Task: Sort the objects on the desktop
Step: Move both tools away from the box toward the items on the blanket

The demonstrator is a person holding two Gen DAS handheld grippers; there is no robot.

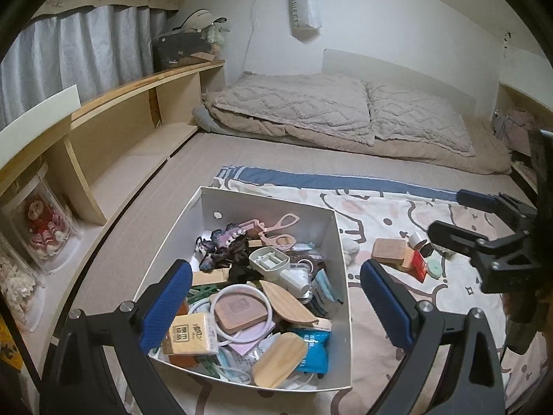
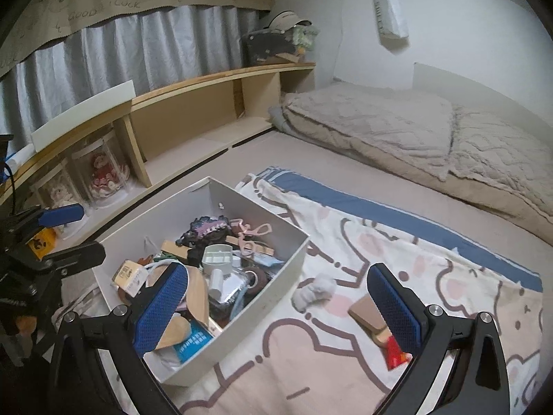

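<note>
A white box (image 1: pixel 337 238) full of small desktop items stands on a patterned cloth (image 1: pixel 380 204); it also shows in the right wrist view (image 2: pixel 276 276). My left gripper (image 1: pixel 276 297) is open and empty above the box. My right gripper (image 2: pixel 276 306) is open and empty, above the box's right wall. It shows in the left wrist view (image 1: pixel 446 211) at the right. Loose items lie on the cloth right of the box: a wooden block (image 1: pixel 389 250), a red packet (image 1: pixel 420 264), a green round lid (image 1: pixel 434 269), a grey fuzzy thing (image 2: pixel 314 290).
A wooden shelf (image 1: pixel 138 103) runs along the left with dolls in clear cases (image 1: pixel 41 231). Folded beige bedding (image 1: pixel 345 117) lies at the back. A white bag (image 1: pixel 304 7) hangs on the wall.
</note>
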